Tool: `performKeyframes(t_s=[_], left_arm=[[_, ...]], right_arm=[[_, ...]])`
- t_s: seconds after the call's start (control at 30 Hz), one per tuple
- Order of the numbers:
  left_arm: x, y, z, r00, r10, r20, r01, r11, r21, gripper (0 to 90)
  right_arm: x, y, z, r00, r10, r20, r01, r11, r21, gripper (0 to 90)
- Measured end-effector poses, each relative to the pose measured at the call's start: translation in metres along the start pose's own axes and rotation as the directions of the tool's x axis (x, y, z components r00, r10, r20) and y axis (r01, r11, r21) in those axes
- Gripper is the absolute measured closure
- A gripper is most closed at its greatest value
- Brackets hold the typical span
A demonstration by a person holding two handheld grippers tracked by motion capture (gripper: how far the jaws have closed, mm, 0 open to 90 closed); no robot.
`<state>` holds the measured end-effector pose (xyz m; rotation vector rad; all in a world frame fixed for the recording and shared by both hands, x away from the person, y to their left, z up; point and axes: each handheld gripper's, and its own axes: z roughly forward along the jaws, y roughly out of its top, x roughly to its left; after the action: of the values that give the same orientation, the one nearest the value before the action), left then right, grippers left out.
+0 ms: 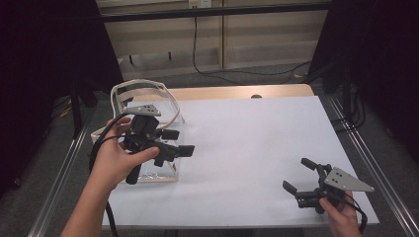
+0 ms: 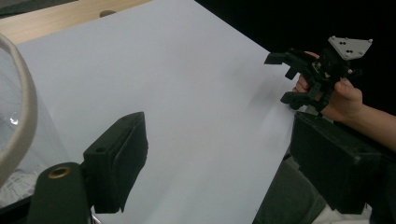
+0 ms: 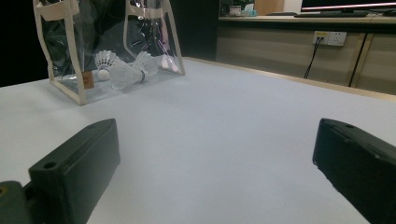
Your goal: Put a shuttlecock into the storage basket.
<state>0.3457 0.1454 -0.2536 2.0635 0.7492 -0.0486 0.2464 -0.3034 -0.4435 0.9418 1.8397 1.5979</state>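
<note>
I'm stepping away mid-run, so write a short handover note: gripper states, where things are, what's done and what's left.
Left gripper: open, nothing between its jaws, hovering beside the clear plastic tote bag with cream trim at the table's left edge.
Right gripper: open, nothing between its jaws, low near the front right of the white table sheet.
Things: two white feather shuttlecocks lie inside the upright bag.
Done: shuttlecocks are in the bag.
Left: I cannot tell the next step from here; nothing is in hand.

The bag (image 3: 107, 51) is clear with cream trim; the shuttlecocks (image 3: 122, 70) look white; the counter (image 1: 257, 148) is white; the tongs (image 1: 175, 142) are black.
</note>
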Motion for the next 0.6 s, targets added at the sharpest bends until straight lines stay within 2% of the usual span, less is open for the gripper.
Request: performKeyframes(t_s=[0.1,0.2,0.6], left_arm=[[0.001,-0.004,0.005,1.0000,0.006,0.001,-0.006,0.9999,0.013,19.2],[0.003,-0.008,0.010,0.9999,-0.006,0.015,0.005,0.9999,0.009,19.0],[0.008,-0.024,0.027,0.9993,0.014,0.034,-0.015,0.9993,0.033,15.8]], right_arm=[[0.000,0.000,0.000,1.0000,0.000,0.000,0.000,1.000,0.001,0.4],[0.000,0.000,0.000,1.0000,0.001,-0.002,-0.001,1.000,-0.001,0.4],[0.000,0.000,-0.001,1.0000,0.004,0.001,-0.004,1.000,-0.002,0.4]])
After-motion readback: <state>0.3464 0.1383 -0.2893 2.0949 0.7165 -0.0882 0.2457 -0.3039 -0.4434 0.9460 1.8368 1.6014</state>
